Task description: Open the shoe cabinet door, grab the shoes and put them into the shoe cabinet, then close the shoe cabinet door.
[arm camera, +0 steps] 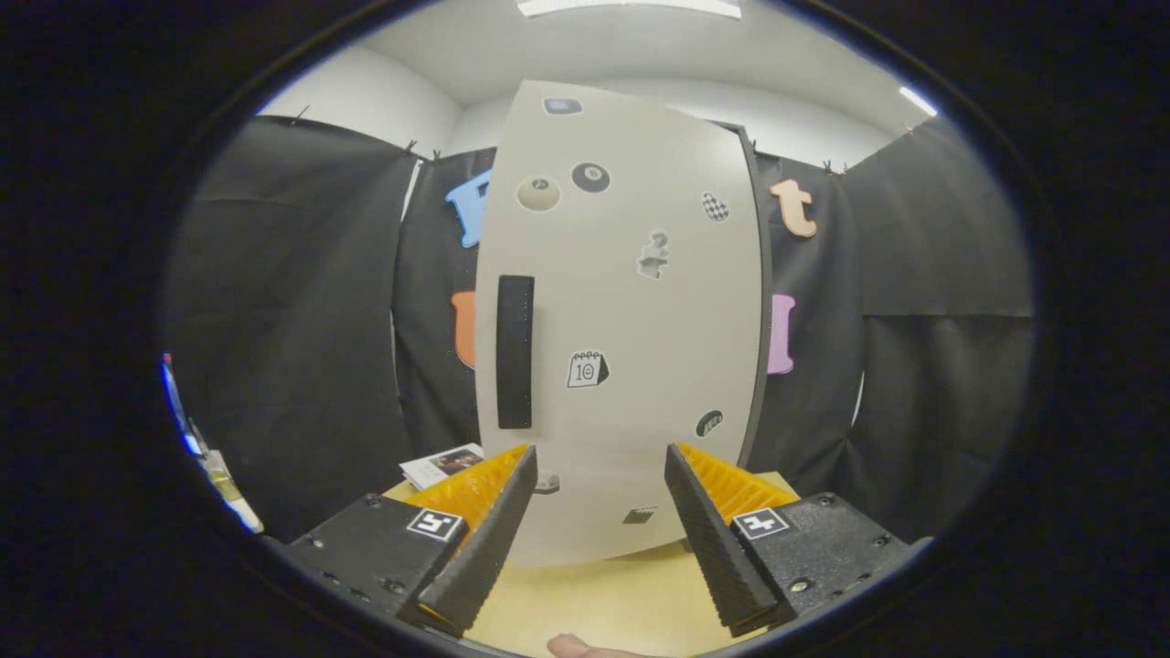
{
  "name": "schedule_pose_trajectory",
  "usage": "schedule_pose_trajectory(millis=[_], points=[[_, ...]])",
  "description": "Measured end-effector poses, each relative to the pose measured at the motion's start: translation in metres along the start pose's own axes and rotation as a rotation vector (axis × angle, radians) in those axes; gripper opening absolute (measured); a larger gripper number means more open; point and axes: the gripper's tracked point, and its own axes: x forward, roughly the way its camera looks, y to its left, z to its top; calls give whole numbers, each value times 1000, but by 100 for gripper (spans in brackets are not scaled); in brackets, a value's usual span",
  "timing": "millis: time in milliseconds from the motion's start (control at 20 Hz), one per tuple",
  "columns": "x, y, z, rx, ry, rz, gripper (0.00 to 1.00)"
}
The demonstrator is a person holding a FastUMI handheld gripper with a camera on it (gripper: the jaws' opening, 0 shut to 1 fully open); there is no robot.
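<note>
One shoe cabinet door [631, 320], shut, stands just ahead of the gripper [599, 475]; jaws wide, gripping nothing. Black vertical handle [515, 352] above the left finger. Small stickers, blurred. Fingertip [571, 647] cut off below, on the wooden table [594, 603].

My gripper cam looks fwd along parted fingers [498, 516], low over table [594, 603], facing cabinet door [622, 320] close up.
</note>
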Motion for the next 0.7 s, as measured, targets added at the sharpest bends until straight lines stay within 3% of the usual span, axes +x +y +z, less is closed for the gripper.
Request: schedule_pose_trajectory(millis=[100,350,500,700], points=[[-21,2,3,0,-31,13,98],[-74,15,4,45,-100,92,98],[-101,-5,-7,38,-108,8,98],[-125,-8,-22,74,-136,-25,98]])
